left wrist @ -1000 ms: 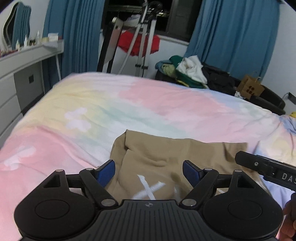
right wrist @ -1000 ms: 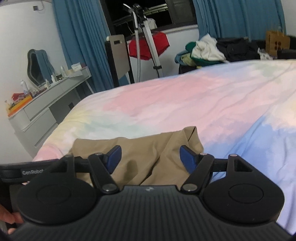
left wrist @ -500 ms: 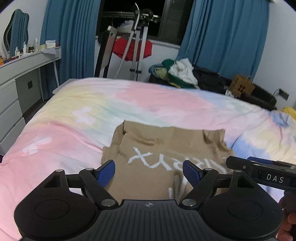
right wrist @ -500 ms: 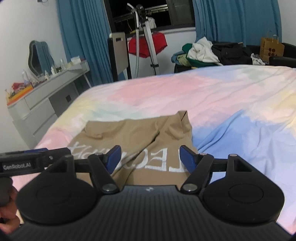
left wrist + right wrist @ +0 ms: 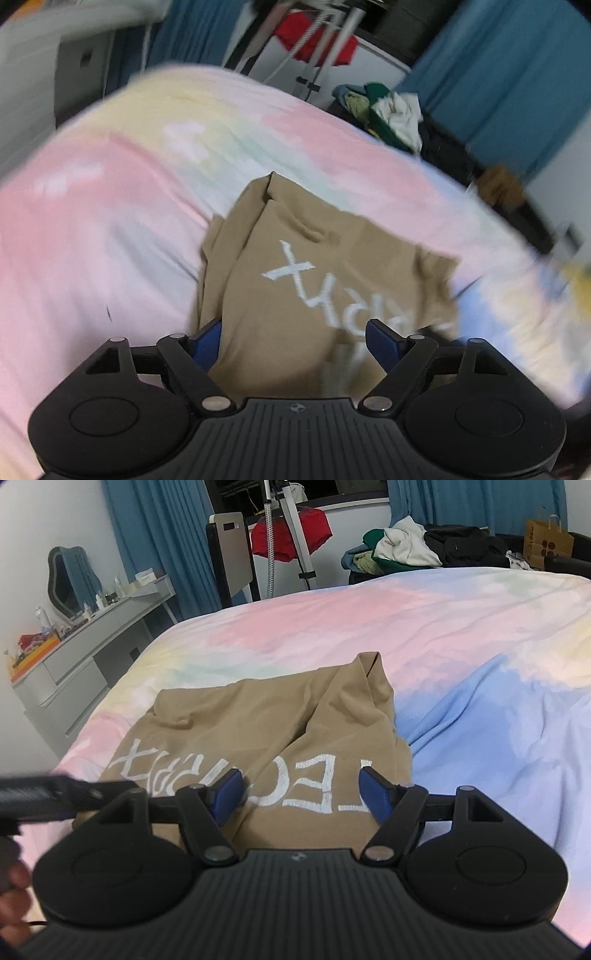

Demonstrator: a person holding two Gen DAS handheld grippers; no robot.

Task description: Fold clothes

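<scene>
Lying crumpled in the lower centre of both views, the tan shirt (image 5: 266,723) with its white lettering sits on my pastel bedspread (image 5: 406,627), one corner peaked up toward the middle of the right wrist frame. My left gripper (image 5: 293,341) hangs just over the shirt's near edge at the bottom of its blurred, tilted view, its jaws opening, blue pads wide apart with cloth showing between them but not pinched. My right gripper (image 5: 301,792) sits low in its frame with fingers spread wide over the lettering, gripping nothing. At the left edge of that view I see part of the other gripper, blurred. Beyond the bed, upper right, a pile of clothes (image 5: 402,550) rests; upper left stands a grey dresser (image 5: 85,650) beside blue curtains (image 5: 159,542).
</scene>
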